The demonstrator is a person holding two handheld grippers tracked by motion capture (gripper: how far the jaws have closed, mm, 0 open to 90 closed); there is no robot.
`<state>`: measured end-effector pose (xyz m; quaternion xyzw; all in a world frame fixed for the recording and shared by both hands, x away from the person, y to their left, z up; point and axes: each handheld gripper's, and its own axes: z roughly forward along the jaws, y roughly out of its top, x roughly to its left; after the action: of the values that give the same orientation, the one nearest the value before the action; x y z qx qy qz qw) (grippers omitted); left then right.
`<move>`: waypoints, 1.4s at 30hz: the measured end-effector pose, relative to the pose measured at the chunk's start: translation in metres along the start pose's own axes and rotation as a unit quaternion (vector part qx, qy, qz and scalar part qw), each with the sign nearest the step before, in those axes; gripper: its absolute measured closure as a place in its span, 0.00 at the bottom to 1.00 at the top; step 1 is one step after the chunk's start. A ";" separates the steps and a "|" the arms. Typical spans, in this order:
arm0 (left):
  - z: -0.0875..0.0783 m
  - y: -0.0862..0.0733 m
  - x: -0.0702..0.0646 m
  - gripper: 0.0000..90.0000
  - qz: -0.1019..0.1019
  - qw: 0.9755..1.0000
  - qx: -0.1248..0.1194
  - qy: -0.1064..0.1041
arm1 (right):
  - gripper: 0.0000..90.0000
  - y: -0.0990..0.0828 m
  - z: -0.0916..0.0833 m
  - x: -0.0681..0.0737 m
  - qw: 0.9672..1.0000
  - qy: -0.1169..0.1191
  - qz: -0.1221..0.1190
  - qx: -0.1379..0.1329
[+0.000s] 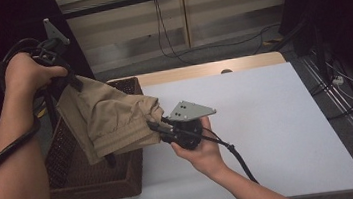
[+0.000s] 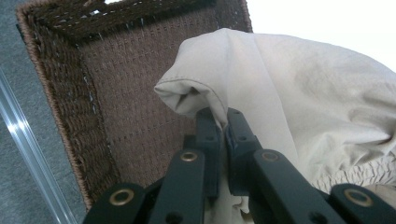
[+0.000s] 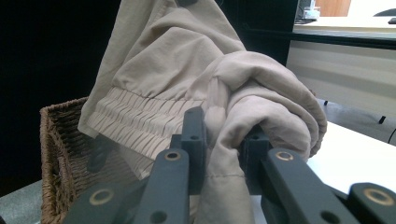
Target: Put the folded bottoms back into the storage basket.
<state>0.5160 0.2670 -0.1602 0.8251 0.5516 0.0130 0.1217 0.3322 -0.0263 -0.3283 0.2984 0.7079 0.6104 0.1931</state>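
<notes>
A beige garment [image 1: 108, 118] with a gathered elastic band hangs in the air over a brown wicker basket [image 1: 71, 184] at the table's left edge. My left gripper [image 1: 73, 81], raised at the upper left, is shut on a hemmed edge of the garment [image 2: 299, 102]; its jaws [image 2: 222, 122] pinch the fabric. My right gripper [image 1: 155, 126], lower and over the table beside the basket, is shut on a bunched fold of the garment [image 3: 233, 84], with cloth squeezed between its fingers [image 3: 223, 122]. The fabric spans between the two grippers.
The basket [image 2: 140, 93] looks empty inside, with its woven bottom showing below the cloth. The white table top [image 1: 267, 119] stretches to the right. Cables lie on the floor [image 1: 239, 47] beyond the table, and a dark stand [image 1: 319, 43] rises at the right.
</notes>
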 end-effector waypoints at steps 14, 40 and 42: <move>-0.001 -0.007 0.014 0.96 -0.009 1.000 -0.001 -0.002 | 0.86 -0.001 0.011 0.009 1.000 0.007 -0.003 0.003; 0.003 -0.011 0.028 0.96 -0.019 1.000 0.002 0.006 | 0.85 -0.005 0.027 0.018 1.000 0.014 -0.007 0.009; 0.003 -0.012 0.029 0.96 -0.021 1.000 0.000 0.006 | 0.85 -0.005 0.029 0.019 1.000 0.015 -0.011 0.011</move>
<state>0.5173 0.2974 -0.1689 0.8133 0.5696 0.0155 0.1180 0.3358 0.0073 -0.3370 0.2837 0.7202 0.6052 0.1859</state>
